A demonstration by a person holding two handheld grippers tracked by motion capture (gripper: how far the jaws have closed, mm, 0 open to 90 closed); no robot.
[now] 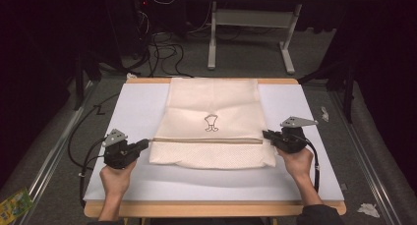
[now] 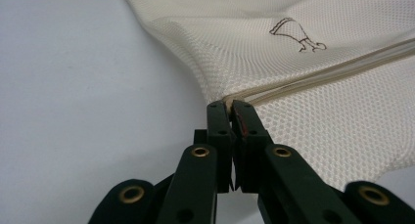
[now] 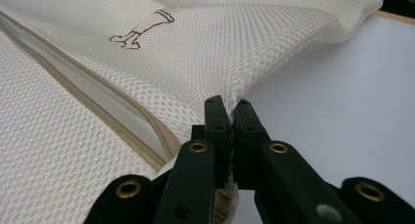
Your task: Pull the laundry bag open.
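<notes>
High view: left gripper (image 1: 143, 145) and right gripper (image 1: 267, 134) each clamp an end of the cream mesh zip bag (image 1: 214, 107); lift both evenly, keeping zip line taut.

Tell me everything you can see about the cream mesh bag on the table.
The mesh bag is a cream, netted fabric pouch lying flat on the white mat, its far end reaching the table's far edge. A tan zipper runs across its width, with a small brown outline drawing just beyond it. The left gripper is shut on the left edge at the zipper's end; the right gripper pinches the right edge, puckering the mesh.
</notes>
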